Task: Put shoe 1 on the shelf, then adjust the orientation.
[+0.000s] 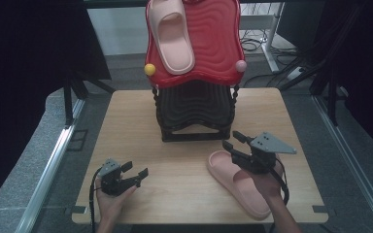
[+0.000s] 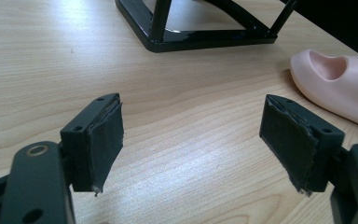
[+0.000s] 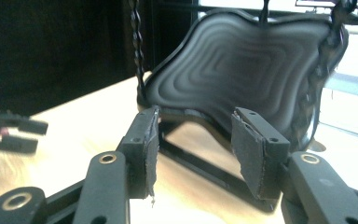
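— So, where are we now? Our right tongs (image 1: 234, 140) hang just over the toe end of the soft pink rubber slipper (image 1: 237, 183) lying flat on the pale wooden counter (image 1: 184, 160), in front of the black wavy shoe rack (image 1: 194, 114). Their jaws stand half apart with nothing between them.

— And our left tongs (image 1: 137, 172)?

— Wide apart, empty, resting low near the counter's front edge, well away from the slipper.

— What could go wrong?

— We think the jaws may be too narrow for the slipper's wide side, so they could just push it away. A grab at the thin edge might slip.

— And up top?

— The other pink slipper (image 1: 171, 36) sits on the tilted red wavy shelf (image 1: 213, 43). If we bump the rack, it might slide off.
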